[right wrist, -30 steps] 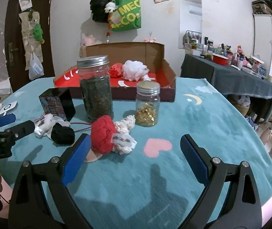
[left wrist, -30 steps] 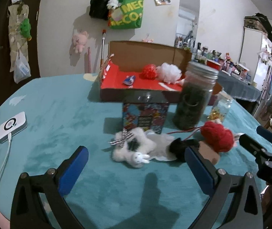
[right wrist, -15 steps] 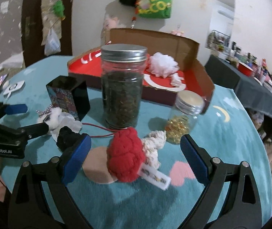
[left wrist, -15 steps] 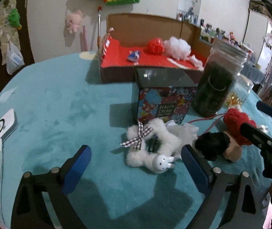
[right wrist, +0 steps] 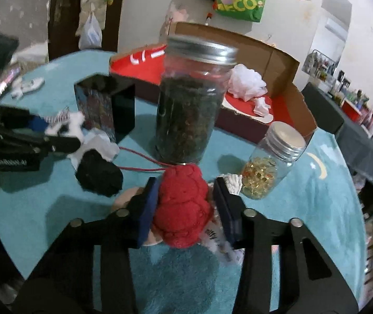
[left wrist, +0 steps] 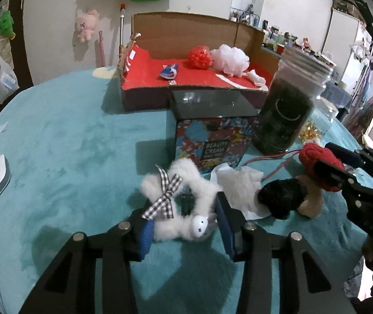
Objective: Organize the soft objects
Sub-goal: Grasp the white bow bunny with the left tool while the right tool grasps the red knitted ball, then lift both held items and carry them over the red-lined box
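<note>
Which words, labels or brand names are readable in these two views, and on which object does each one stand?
"BEAUTY CREAM" on the patterned box; a smaller line below it is too blurred.
"MEC" and "ECO." on the green bag, partly cut off.
White lettering on the left gripper body: too blurred.
Dark letters on the white tag under the red knitted toy: unreadable.
White marks on the red tray: not legible.

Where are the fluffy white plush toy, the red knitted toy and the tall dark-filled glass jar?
Fluffy white plush toy (left wrist: pixel 186 183), left wrist view, upper fur.
Red knitted toy (right wrist: pixel 182 204), right wrist view, middle.
Tall dark-filled glass jar (right wrist: pixel 186 120), right wrist view, glass wall.
</note>
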The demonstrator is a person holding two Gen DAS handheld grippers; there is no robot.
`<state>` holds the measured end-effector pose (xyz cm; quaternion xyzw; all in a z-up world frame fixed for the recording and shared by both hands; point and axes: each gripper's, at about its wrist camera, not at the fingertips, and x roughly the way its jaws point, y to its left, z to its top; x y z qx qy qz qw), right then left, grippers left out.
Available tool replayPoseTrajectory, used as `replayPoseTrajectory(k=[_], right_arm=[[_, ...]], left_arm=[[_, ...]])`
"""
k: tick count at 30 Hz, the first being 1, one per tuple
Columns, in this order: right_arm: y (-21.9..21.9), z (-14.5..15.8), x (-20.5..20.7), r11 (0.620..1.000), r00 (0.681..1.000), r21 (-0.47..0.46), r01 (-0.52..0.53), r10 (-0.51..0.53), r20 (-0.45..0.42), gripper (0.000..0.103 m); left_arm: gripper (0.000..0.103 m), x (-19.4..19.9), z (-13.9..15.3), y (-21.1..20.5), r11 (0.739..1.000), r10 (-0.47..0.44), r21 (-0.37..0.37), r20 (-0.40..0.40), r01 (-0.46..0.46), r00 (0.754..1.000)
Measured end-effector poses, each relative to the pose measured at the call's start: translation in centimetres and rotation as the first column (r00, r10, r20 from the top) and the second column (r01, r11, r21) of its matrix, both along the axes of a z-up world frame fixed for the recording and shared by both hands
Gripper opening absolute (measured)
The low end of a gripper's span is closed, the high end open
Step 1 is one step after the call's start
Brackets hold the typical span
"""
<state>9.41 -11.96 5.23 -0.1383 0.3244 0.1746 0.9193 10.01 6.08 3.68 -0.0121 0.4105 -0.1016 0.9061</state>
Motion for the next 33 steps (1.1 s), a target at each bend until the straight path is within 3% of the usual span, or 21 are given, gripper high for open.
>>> replayPoseTrajectory(k=[7, 13, 20, 33], right_arm=[[-1.5, 1.0, -0.6, 0.996, 1.0, 0.087, 0.02, -0.02, 0.007, 0.035], [-2.2, 2.2, -1.3, 0.99, 0.999, 0.139, 0.029, -0.033, 0.023, 0.035], [-2.8, 3.6, -1.7, 0.988, 0.998, 0.151, 0.037, -0.045, 0.049, 0.035], [-3.5, 1.7, -0.8, 0.98, 0.999, 0.195, 0.041, -0.034, -0.043, 0.035]], left_arm=[[0.045, -1.8, 2.5, -0.6, 0.999, -0.041, -0.019, 0.055, 0.042, 0.998], [0.045, -2.0, 3.7, -3.3, 0.986, -0.152, -0.052, 0.063, 0.155, 0.986], [0.045, -0.6, 3.8, -5.7, 0.974, -0.214, -0.061, 0.041, 0.216, 0.976], [0.045, -0.1, 2.6, -6.1, 0.971, -0.229, -0.074, -0.011, 0.228, 0.973]])
